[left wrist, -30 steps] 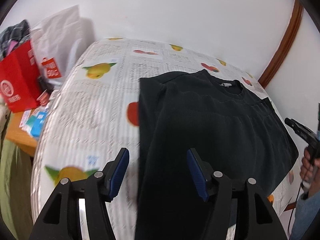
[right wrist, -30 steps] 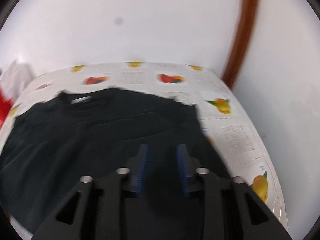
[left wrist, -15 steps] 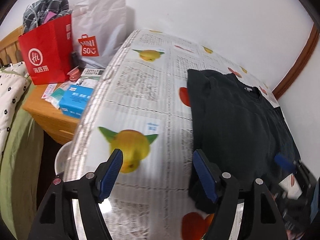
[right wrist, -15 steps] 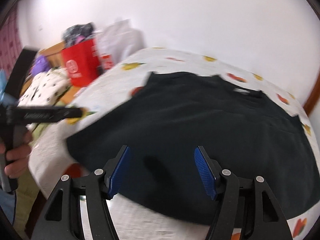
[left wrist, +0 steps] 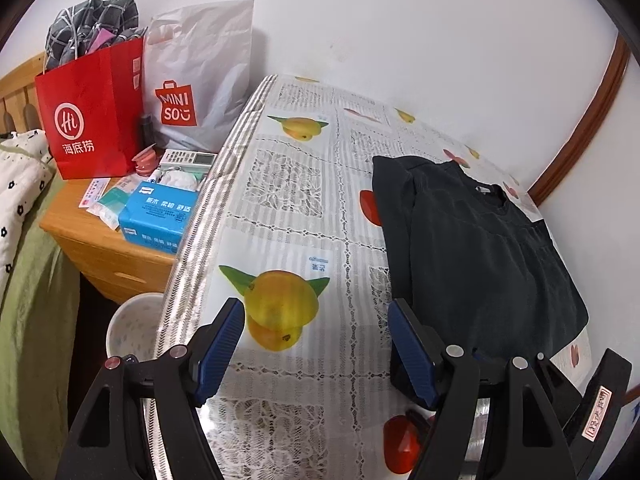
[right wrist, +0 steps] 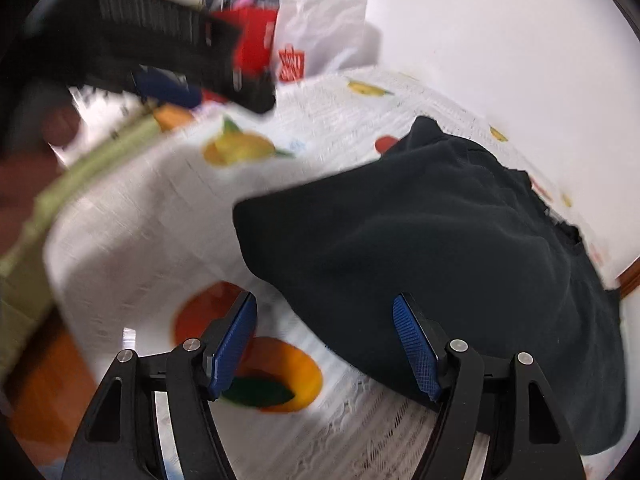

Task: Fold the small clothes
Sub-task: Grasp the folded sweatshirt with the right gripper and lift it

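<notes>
Left wrist view shows the left gripper (left wrist: 316,348) and right gripper (right wrist: 324,344), jaws just spread and empty, beside the half-folded dark green cotton T-shirt (left wrist: 480,248), whose hem seems next to be gripped.

Left wrist view. A plain white wall (left wrist: 400,20) closes the scene behind; a brown wooden trim (left wrist: 580,128) curves along it at right. The worktop (left wrist: 288,216) carries a white lace-pattern cloth printed with yellow and red fruit. Beside the worktop's left edge stands a lower wooden nightstand (left wrist: 100,248) with a drawer front. Against the wall on it stand a red paper bag (left wrist: 88,112) and a white plastic bag (left wrist: 196,80), with a blue tissue pack (left wrist: 156,216) and a remote control (left wrist: 188,158) in front. A wooden headboard (left wrist: 16,100) and green bedding (left wrist: 36,320) lie further left. A white bin (left wrist: 132,328) sits below the nightstand. Lighting is even.
</notes>
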`<state>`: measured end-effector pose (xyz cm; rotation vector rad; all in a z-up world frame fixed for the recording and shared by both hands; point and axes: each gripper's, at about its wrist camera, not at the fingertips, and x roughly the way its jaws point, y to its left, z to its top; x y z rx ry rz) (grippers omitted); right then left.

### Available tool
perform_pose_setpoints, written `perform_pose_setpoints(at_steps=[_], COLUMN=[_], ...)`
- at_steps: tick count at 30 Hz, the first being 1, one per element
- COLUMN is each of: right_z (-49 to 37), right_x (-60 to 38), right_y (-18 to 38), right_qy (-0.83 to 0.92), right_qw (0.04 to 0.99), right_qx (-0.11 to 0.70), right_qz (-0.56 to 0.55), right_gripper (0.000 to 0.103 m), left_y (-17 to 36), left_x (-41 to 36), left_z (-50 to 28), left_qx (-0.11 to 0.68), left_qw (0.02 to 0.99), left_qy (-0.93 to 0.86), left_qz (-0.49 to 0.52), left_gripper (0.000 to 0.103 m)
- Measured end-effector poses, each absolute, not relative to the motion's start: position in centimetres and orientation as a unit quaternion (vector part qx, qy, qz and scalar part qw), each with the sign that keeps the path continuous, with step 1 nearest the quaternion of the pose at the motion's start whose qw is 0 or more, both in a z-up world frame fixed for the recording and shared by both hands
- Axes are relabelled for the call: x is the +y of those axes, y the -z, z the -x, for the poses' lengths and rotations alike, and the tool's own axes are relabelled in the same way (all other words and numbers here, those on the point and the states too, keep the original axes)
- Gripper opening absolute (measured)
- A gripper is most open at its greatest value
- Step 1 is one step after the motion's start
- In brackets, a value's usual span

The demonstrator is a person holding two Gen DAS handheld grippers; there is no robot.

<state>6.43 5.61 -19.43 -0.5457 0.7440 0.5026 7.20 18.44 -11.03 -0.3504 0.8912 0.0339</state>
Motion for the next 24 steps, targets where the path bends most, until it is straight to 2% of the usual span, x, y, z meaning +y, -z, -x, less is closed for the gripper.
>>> perform_pose_setpoints(at_steps=[2, 3, 4, 5, 9, 11, 14, 18, 24], right_z=[-6.9, -7.3, -7.7, -8.0, -8.4, -8.5, -9.2, -10.3, -10.7], right_x=[5.7, 5.8, 5.8, 5.9, 5.8, 5.4, 2.5, -4.5, -15.8], right_y=[19.4, 19.3, 19.3, 19.3, 18.9, 17.9, 14.6, 9.1, 5.7], right_qy=[-0.235, -0.232, -0.225, -0.217, -0.209, -0.214, -0.228, -0.228, -0.209], right_qw=[0.867, 0.867, 0.869, 0.871, 0.874, 0.884, 0.906, 0.929, 0.940], right_qx=[0.359, 0.363, 0.362, 0.360, 0.348, 0.334, 0.320, 0.289, 0.245], right_qz=[0.254, 0.250, 0.250, 0.254, 0.266, 0.249, 0.159, 0.024, -0.112], right_gripper=[0.070, 0.066, 0.060, 0.049, 0.023, 0.020, 0.018, 0.017, 0.017], left_y=[11.1, 11.2, 11.3, 11.4, 11.7, 11.9, 12.3, 12.6, 11.9], left_x=[19.0, 19.3, 19.5, 19.6, 19.6, 19.3, 18.3, 16.2, 12.1], left_z=[-6.9, -6.8, -6.7, -6.6, -6.5, -6.8, -7.5, -8.8, -10.7], left_qx=[0.427, 0.427, 0.428, 0.428, 0.432, 0.434, 0.441, 0.452, 0.447], left_qw=[0.887, 0.887, 0.887, 0.886, 0.885, 0.883, 0.881, 0.879, 0.884], left_qy=[-0.021, -0.023, -0.026, -0.029, -0.033, -0.032, -0.031, -0.023, 0.020], left_qz=[0.173, 0.174, 0.174, 0.174, 0.173, 0.174, 0.169, 0.148, 0.132], left_gripper=[0.072, 0.072, 0.072, 0.072, 0.072, 0.072, 0.072, 0.072, 0.072])
